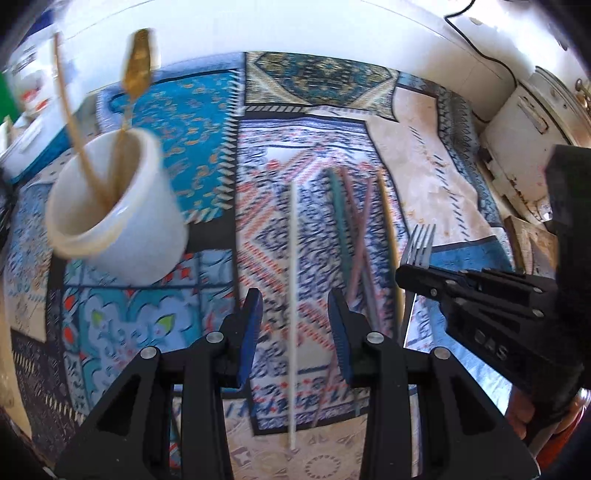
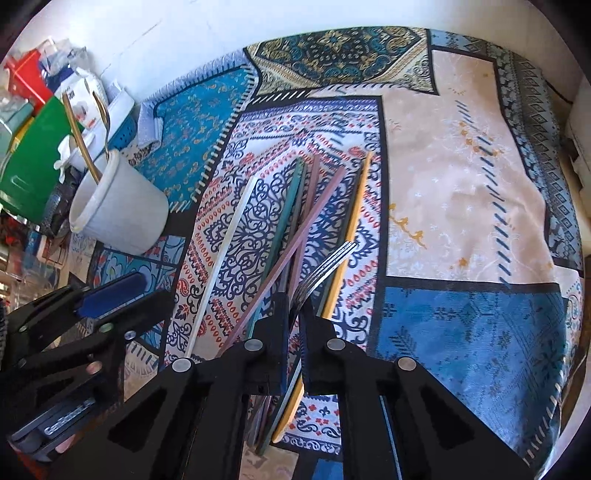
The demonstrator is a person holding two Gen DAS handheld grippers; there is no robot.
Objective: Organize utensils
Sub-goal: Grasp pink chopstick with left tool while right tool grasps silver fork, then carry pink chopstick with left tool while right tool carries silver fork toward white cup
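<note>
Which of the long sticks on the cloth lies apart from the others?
The white stick, alone on the left; the green, pink and orange ones lie bunched and crossing.

Cup [image 2: 118, 210] left of chopsticks [image 2: 295, 221] on cloth [image 2: 461, 184], w/ fork [image 2: 325, 269] above.

wall [image 2: 177, 33]: white, bright daylight | table cover: patchwork cloth [image 2: 461, 177], blue, cream | left edge: green box [image 2: 33, 166]

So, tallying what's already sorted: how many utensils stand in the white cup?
2, both in the white cup: a gold spoon leaning right, bowl up, and a thin gold handle leaning left beside it. Anything shorter inside would be hidden.
</note>
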